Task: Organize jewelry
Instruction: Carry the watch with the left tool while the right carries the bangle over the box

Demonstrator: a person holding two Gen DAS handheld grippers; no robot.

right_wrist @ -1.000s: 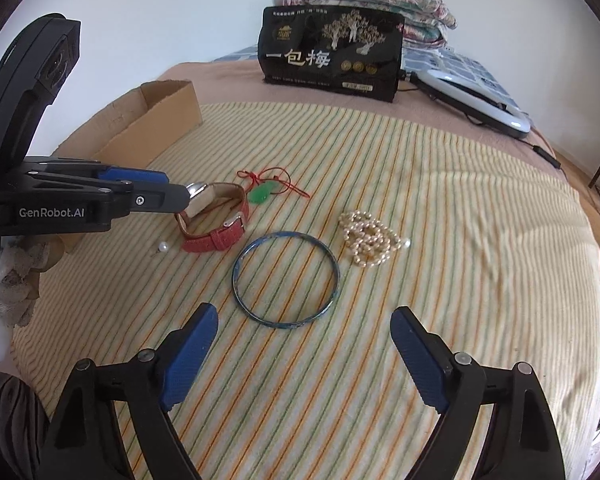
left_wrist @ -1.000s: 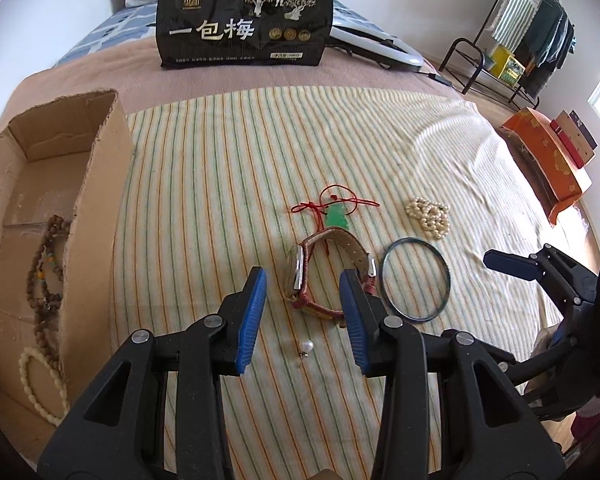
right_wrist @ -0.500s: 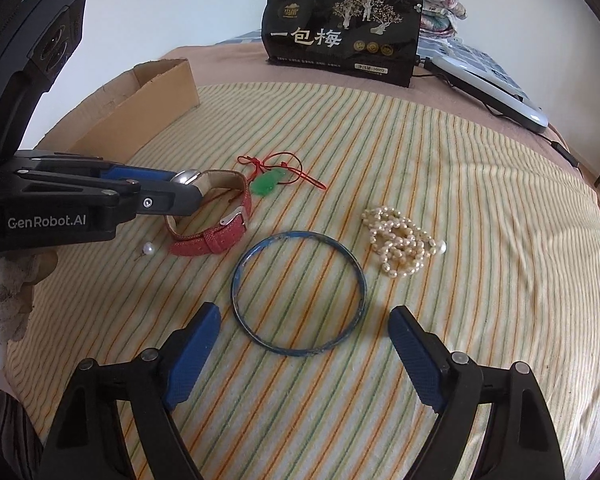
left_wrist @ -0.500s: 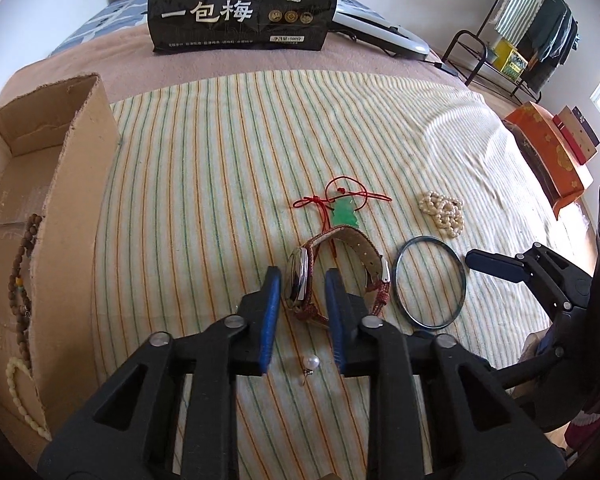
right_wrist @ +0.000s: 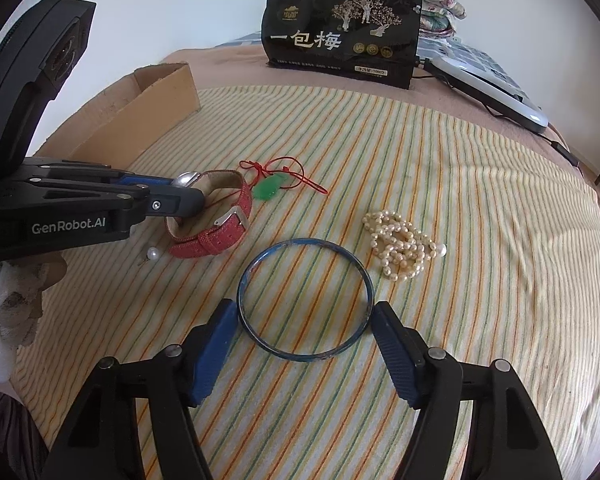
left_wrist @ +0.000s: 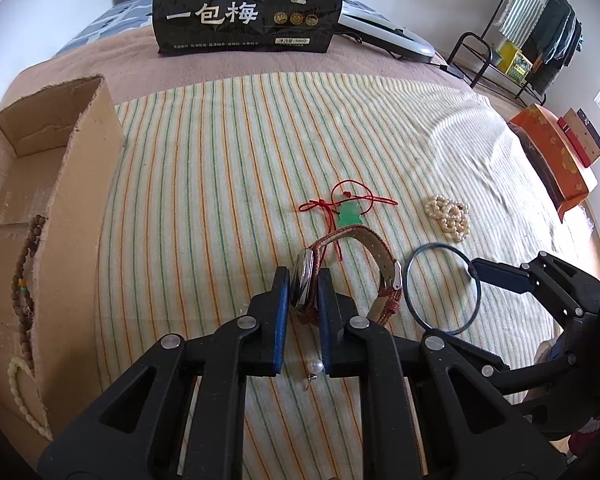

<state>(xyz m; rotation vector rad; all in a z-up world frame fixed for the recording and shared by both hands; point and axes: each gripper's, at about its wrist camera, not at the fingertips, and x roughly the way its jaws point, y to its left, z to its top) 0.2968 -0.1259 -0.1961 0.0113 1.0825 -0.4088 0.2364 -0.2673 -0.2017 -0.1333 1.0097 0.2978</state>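
My left gripper (left_wrist: 303, 280) is shut on the face of a red-strapped watch (left_wrist: 374, 250), which also shows in the right wrist view (right_wrist: 216, 232), on the striped cloth. My right gripper (right_wrist: 304, 320) is open, its pads on either side of a blue bangle (right_wrist: 305, 296) lying flat; the bangle also shows in the left wrist view (left_wrist: 440, 292). A green pendant on red cord (left_wrist: 350, 212), a pearl strand (left_wrist: 448, 216) and a loose pearl earring (left_wrist: 314, 367) lie on the cloth nearby.
A cardboard box (left_wrist: 80, 184) at the left holds brown wooden beads (left_wrist: 24, 280) and a cream bead string (left_wrist: 20, 396). A black snack bag (left_wrist: 248, 4) stands at the back. An orange box (left_wrist: 552, 156) sits beyond the bed's right edge.
My left gripper moved forward and closed on the watch face. My right gripper moved forward, narrowed, and now brackets the blue bangle.
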